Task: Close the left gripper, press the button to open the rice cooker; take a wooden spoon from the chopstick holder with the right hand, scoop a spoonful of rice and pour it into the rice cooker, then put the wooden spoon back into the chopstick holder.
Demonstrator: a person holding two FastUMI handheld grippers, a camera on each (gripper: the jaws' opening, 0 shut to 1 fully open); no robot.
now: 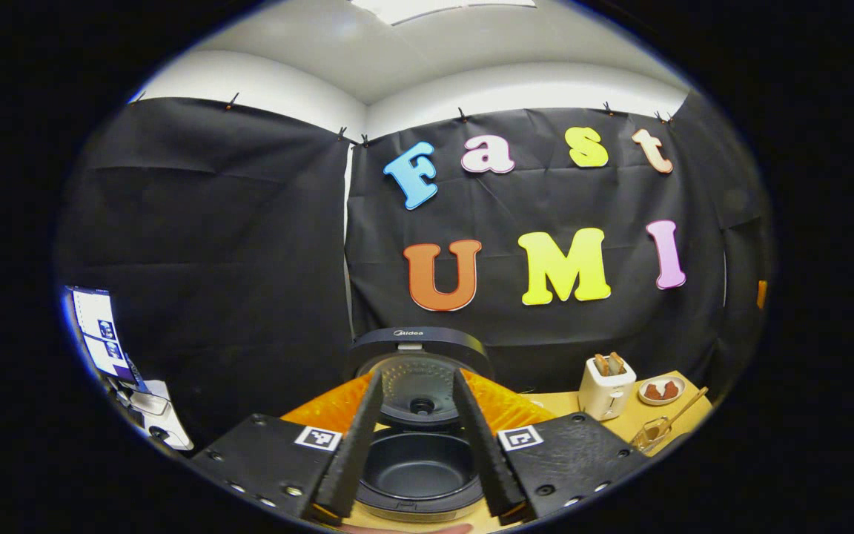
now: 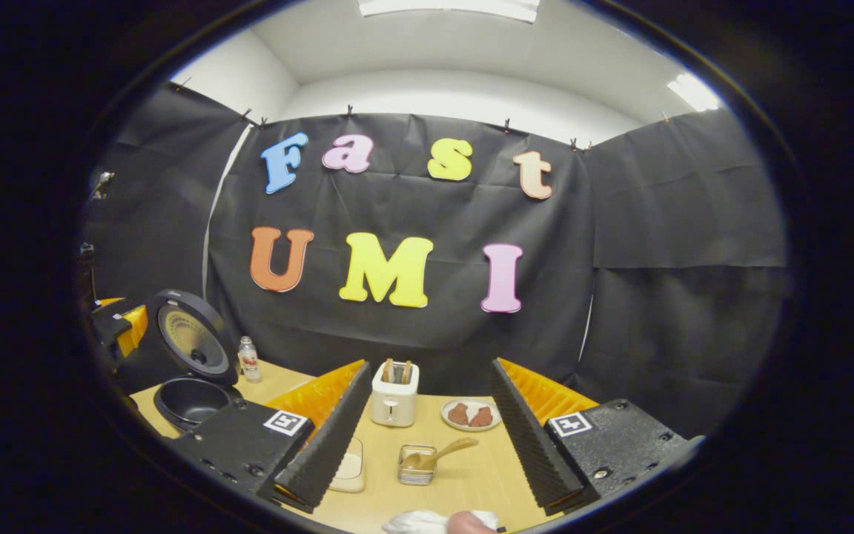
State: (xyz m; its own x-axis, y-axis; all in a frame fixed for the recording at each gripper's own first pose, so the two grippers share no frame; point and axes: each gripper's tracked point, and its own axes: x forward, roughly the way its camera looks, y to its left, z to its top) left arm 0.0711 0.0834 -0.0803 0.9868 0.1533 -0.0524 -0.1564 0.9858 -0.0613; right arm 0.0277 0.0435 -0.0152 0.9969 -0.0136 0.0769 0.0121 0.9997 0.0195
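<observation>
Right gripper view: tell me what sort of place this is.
Probably a mock kitchen counter set up in a recording booth. A wooden table carries a rice cooker with its lid up, a toaster and a plate of food, with black cloth hung behind as walls.

Bright white ceiling panels (image 2: 449, 7) light the booth evenly from above; shadows stay soft; the black cloth (image 1: 212, 245) swallows glare; both fisheye views bow straight lines at the edges; focus stays sharp.

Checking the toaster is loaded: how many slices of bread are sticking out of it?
2: both slices stand side by side in the slots on top of the toaster, left slice and right slice.
</observation>
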